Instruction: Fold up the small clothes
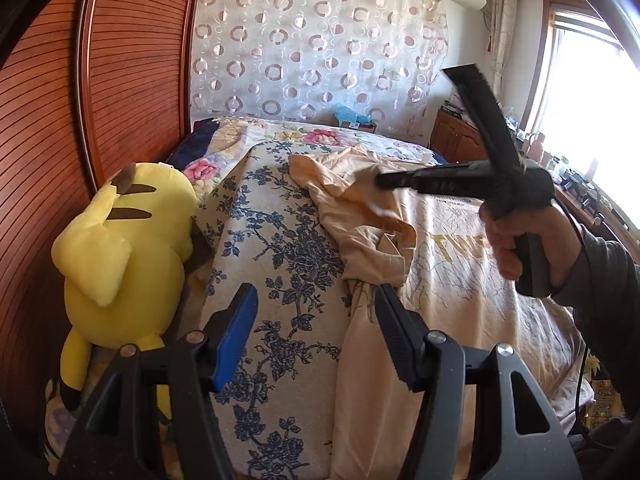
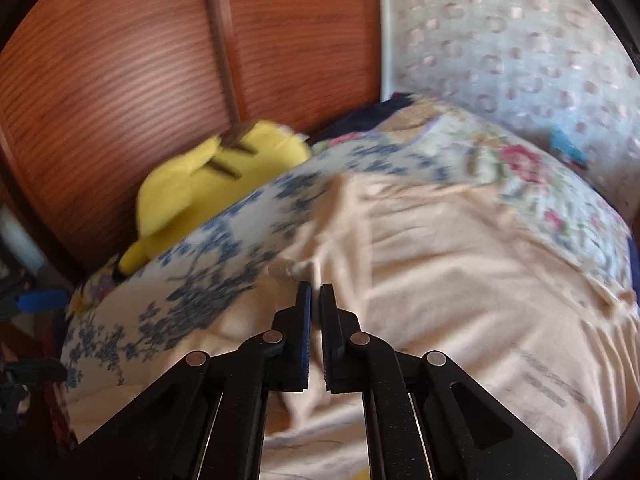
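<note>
A peach T-shirt (image 1: pixel 448 264) with gold print lies on the bed over a blue-flowered cover (image 1: pixel 280 264). My left gripper (image 1: pixel 316 296) is open just above the cover, its right finger at the shirt's bunched left edge. My right gripper (image 1: pixel 380 179) is seen in the left wrist view, shut on a raised fold of the shirt. In the right wrist view, which is blurred, my right gripper (image 2: pixel 316 286) has its jaws almost together on a pinch of the peach T-shirt (image 2: pixel 460 280).
A yellow plush toy (image 1: pixel 124 252) sits at the bed's left side against a wooden slatted wardrobe (image 1: pixel 120 80). A circle-patterned curtain (image 1: pixel 320 40) hangs behind the bed. A cluttered cabinet (image 1: pixel 456 136) and a bright window are at the right.
</note>
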